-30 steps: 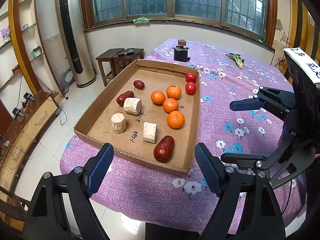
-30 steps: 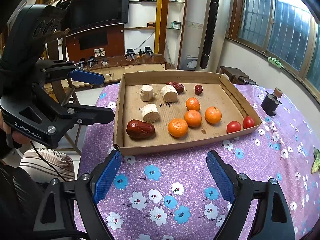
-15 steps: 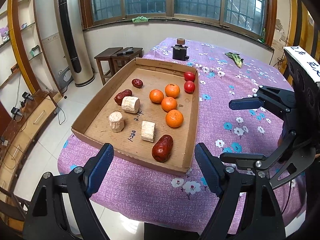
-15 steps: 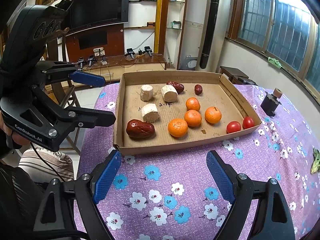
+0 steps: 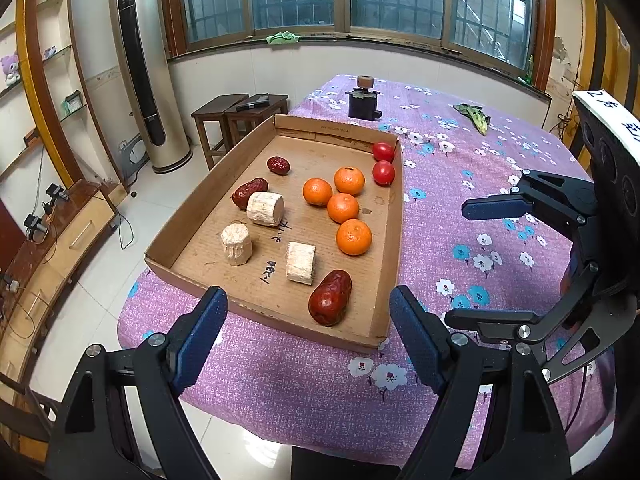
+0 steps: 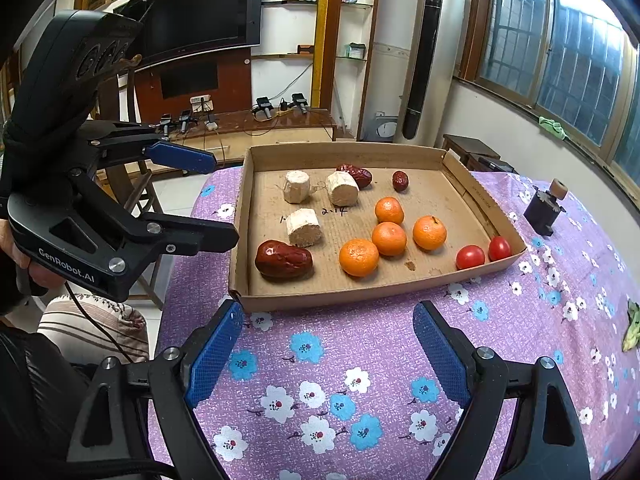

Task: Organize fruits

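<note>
The left gripper (image 5: 308, 326), black with blue finger pads, fills the bottom of its own view with its jaws spread wide and nothing between them, poised over the near edge of the shallow brown cardboard tray (image 5: 394, 240). The right gripper (image 6: 328, 346), of the same build, sits at the bottom of its view, likewise wide open and empty, above the purple flowered tablecloth (image 6: 360, 380) just short of the tray's near wall (image 6: 360, 294).

In the left wrist view the tray lies in the centre of the frame. A large dark red jujube (image 5: 330, 297) lies nearest, in the lower middle. Above it, three pale beige cut cylinders (image 5: 265, 209) stand apart in a loose group, with a second jujube (image 5: 249, 193) touching the uppermost cylinder and a small third jujube (image 5: 278, 165) farther up. To the right, four orange mandarins (image 5: 353, 236) cluster closely together, and two small red tomatoes (image 5: 383, 172) rest against the tray's right wall near the upper corner.

Beyond the tray, at the upper centre, a small black device with a brown cap (image 5: 363, 98) stands on the cloth, and a green leafy scrap (image 5: 474, 117) lies at upper right.
</note>
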The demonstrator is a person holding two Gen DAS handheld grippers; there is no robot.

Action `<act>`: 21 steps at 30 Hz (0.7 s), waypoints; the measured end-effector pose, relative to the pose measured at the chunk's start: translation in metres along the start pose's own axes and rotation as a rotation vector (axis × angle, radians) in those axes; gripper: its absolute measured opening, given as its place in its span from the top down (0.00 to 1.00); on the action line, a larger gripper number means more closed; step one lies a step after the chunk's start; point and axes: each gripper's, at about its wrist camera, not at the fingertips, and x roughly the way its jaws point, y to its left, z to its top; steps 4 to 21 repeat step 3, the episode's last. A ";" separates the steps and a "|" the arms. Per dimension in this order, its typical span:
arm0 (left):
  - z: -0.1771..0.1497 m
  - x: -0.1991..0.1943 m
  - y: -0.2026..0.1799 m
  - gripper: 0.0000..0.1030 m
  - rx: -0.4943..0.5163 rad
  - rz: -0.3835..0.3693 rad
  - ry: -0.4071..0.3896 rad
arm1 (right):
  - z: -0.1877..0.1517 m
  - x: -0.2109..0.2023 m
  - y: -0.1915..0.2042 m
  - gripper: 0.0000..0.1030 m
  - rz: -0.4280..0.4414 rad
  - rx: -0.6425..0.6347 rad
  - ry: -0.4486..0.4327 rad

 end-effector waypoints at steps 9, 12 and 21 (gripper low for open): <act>0.001 0.001 0.000 0.19 -0.002 0.004 0.007 | 0.000 0.001 0.000 0.14 0.000 0.003 0.000; 0.001 0.001 0.000 0.19 -0.002 0.004 0.007 | 0.000 0.001 0.000 0.14 0.000 0.003 0.000; 0.001 0.001 0.000 0.19 -0.002 0.004 0.007 | 0.000 0.001 0.000 0.14 0.000 0.003 0.000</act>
